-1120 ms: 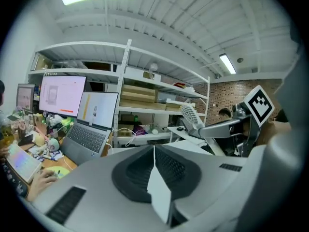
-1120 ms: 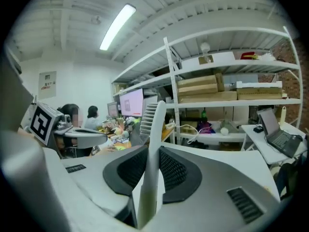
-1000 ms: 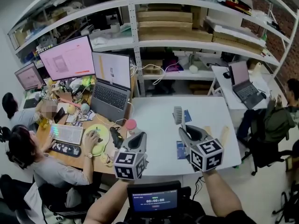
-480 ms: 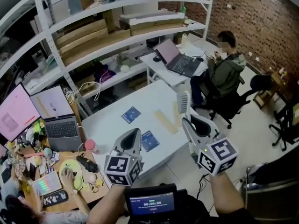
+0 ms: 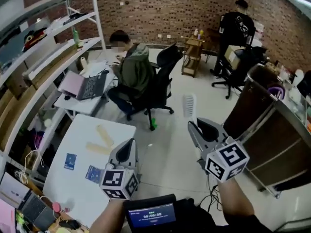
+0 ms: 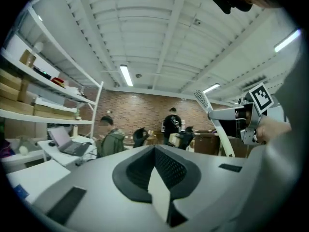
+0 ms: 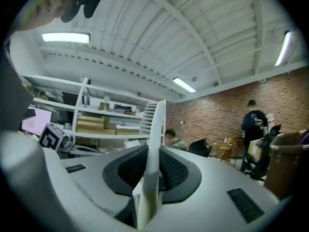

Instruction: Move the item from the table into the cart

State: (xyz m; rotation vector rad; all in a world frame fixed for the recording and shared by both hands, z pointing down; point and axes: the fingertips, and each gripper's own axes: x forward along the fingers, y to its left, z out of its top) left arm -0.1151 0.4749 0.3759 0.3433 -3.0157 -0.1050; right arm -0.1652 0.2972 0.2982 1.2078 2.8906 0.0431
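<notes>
White comb is standing upright between the pads of my right gripper, and those jaws are clenching its handle on both sides while its toothed end is rising above them. My left gripper is riding alongside with its jaws pressed together and nothing between them. In the head view the comb is showing above open floor, off the white table that is lying down at my left, so I am judging the pick-up as done and the item as lifted clear. On that table two blue cards and some pale wooden strips are lying untouched; whether they are also meant for the cart I am not able to say. To my right a dark brown unit with a metal frame is standing, which I am taking to be the cart, and the comb is hanging well apart from it. What is remaining, as I am reading it, is bringing the comb over that unit, lowering it inside and letting the right jaws go.
</notes>
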